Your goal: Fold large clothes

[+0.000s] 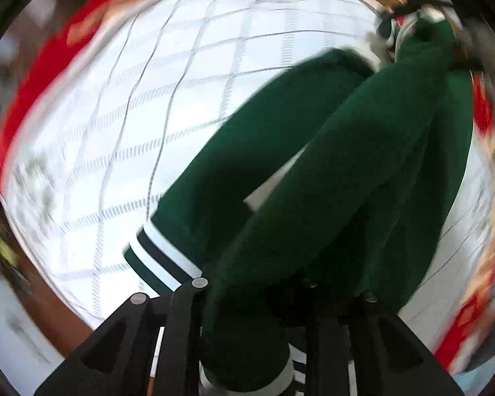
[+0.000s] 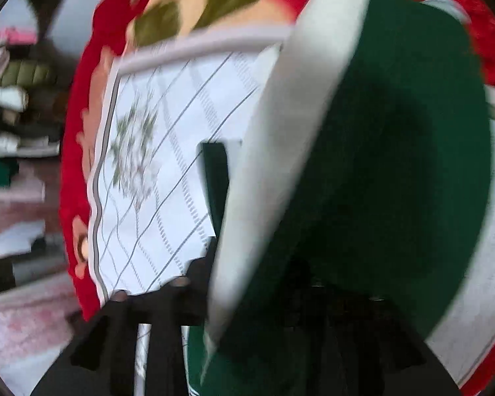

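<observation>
Left gripper (image 1: 254,300): black fingers (image 1: 181,323) clenched on a thick fold of the dark green garment (image 1: 330,171), cloth bunched between them and hiding the tips. Just beyond, a ribbed cuff (image 1: 161,264) striped green, white and navy, lying on the white checked sheet (image 1: 142,105). Further out, two green sleeves or folds rising toward the far right edge of the sheet. Red floral blanket (image 1: 49,66) showing past the sheet's far left edge.

Right gripper (image 2: 257,303): badly blurred; green cloth draped over the fingers, grasp or release impossible to tell. Pale lining (image 2: 280,151) of the garment turned outward, lifted above the sheet. Stacked folded clothes (image 2: 13,99) well apart at left, beyond the blanket.
</observation>
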`<act>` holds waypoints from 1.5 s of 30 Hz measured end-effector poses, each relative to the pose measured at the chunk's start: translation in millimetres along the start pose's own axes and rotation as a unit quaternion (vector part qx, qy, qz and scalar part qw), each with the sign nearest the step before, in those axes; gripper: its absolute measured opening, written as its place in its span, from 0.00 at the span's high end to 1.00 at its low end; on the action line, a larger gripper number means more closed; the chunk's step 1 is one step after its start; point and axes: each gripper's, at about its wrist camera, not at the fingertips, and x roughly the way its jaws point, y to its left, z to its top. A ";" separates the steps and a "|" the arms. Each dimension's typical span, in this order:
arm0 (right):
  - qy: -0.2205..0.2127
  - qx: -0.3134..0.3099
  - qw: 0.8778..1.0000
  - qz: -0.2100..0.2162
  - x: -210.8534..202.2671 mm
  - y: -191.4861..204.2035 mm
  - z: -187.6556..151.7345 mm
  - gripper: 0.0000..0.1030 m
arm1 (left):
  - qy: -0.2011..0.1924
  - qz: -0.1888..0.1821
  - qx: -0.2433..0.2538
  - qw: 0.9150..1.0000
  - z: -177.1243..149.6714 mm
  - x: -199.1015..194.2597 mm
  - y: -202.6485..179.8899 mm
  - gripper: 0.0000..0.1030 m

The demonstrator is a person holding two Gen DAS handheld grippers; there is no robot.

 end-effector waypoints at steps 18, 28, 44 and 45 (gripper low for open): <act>-0.101 0.172 0.979 0.045 -30.4 -227.4 -54.1 0.17 | -0.041 0.082 -0.055 0.994 36.8 57.0 57.5 0.18; -0.148 0.236 0.943 0.184 -27.8 -248.1 -117.7 0.82 | -0.055 0.107 -0.007 0.993 38.1 38.6 42.5 0.17; 0.072 0.211 0.975 -0.007 -34.3 -271.7 -376.6 0.50 | -0.080 0.111 -0.108 0.985 -24.2 -31.8 95.6 0.15; 0.069 0.189 0.980 -0.007 -40.7 -261.9 -374.4 0.50 | -0.076 0.116 -0.094 0.986 -22.3 -24.3 91.3 0.15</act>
